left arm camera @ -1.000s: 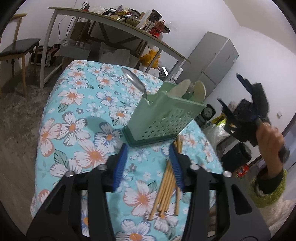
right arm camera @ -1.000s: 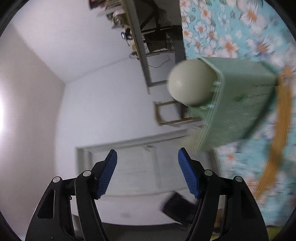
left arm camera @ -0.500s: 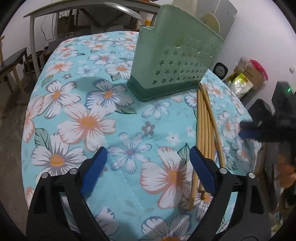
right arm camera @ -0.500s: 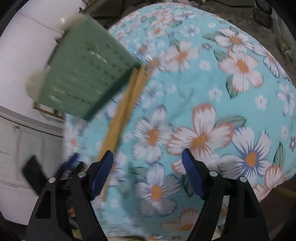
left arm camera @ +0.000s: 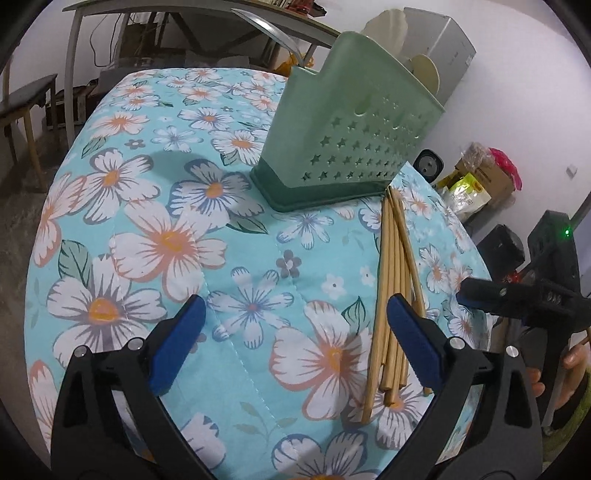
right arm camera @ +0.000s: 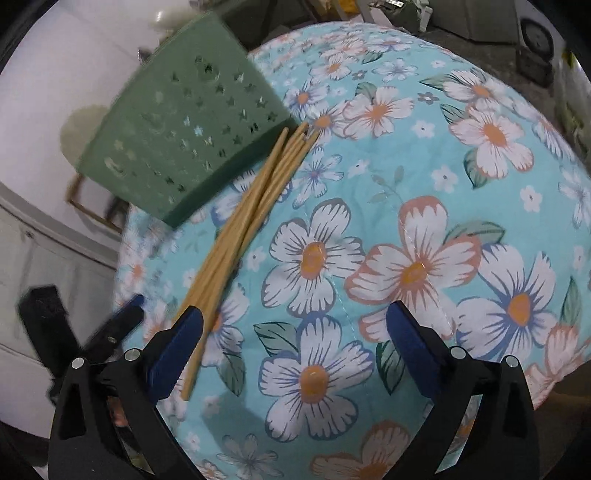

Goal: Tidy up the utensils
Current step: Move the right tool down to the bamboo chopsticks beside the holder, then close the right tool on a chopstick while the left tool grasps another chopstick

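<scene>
A green utensil holder [left arm camera: 351, 129] with star holes stands on the floral tablecloth [left arm camera: 177, 243]; a metal spoon [left arm camera: 266, 26] and pale spoons [left arm camera: 424, 68] stick out of it. Several bamboo chopsticks [left arm camera: 393, 284] lie in a bundle in front of the holder. My left gripper [left arm camera: 295, 343] is open and empty just above the cloth, its right finger beside the chopsticks' near ends. My right gripper [right arm camera: 293, 347] is open and empty, with its left finger over the chopsticks [right arm camera: 243, 225] near their ends. The holder [right arm camera: 184, 140] lies beyond. The right gripper also shows in the left wrist view [left arm camera: 517, 299].
A long grey table [left arm camera: 184, 11] with clutter stands behind. A grey fridge [left arm camera: 448, 55] is at the back right. Boxes and bags [left arm camera: 484, 177] sit on the floor right of the table. A wooden bench [left arm camera: 22, 107] is at left.
Both grippers have come down close to the tablecloth near the chopsticks. The right gripper swung from pointing at the wall to facing the table, now nearer the chopsticks. Both stay open.
</scene>
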`<action>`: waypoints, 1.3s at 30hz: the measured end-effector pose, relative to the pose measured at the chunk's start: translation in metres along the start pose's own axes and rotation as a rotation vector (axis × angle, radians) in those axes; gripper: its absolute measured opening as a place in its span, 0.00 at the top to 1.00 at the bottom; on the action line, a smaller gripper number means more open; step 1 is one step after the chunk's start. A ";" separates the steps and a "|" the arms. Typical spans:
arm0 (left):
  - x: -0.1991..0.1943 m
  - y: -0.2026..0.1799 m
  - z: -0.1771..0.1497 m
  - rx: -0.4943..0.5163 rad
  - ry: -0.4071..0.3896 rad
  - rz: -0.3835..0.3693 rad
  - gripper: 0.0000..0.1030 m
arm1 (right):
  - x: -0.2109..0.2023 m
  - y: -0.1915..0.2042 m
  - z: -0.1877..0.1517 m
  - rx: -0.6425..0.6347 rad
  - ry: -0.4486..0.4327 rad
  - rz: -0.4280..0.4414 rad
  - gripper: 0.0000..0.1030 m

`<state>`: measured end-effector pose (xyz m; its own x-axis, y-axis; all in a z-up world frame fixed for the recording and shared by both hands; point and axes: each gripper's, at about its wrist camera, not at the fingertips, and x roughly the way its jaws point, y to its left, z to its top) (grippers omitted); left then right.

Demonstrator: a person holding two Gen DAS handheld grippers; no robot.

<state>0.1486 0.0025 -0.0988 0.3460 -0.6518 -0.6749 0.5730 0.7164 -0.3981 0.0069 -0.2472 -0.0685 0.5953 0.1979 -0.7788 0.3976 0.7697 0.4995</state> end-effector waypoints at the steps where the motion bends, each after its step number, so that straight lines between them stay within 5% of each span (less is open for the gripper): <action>1: -0.001 0.001 0.000 -0.008 -0.006 -0.006 0.08 | -0.002 -0.005 -0.001 0.012 -0.004 0.030 0.06; 8: -0.004 0.008 -0.002 -0.064 -0.035 -0.031 0.08 | -0.018 -0.023 0.007 -0.007 0.048 0.147 0.07; 15: 0.000 -0.003 -0.004 -0.002 -0.028 0.042 0.08 | -0.025 0.016 0.024 -0.164 -0.084 0.177 0.35; 20: -0.001 -0.002 -0.005 0.005 -0.029 0.040 0.08 | -0.009 0.024 0.046 -0.215 -0.103 0.150 0.54; 34: -0.001 -0.005 -0.007 0.020 -0.034 0.051 0.08 | 0.041 0.033 0.068 -0.264 -0.058 0.033 0.81; 39: -0.001 -0.006 -0.007 0.024 -0.033 0.055 0.08 | 0.041 0.023 0.070 -0.185 -0.035 0.095 0.93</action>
<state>0.1400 0.0003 -0.1000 0.4015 -0.6198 -0.6742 0.5700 0.7454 -0.3458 0.0893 -0.2645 -0.0622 0.6494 0.2559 -0.7161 0.2053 0.8477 0.4891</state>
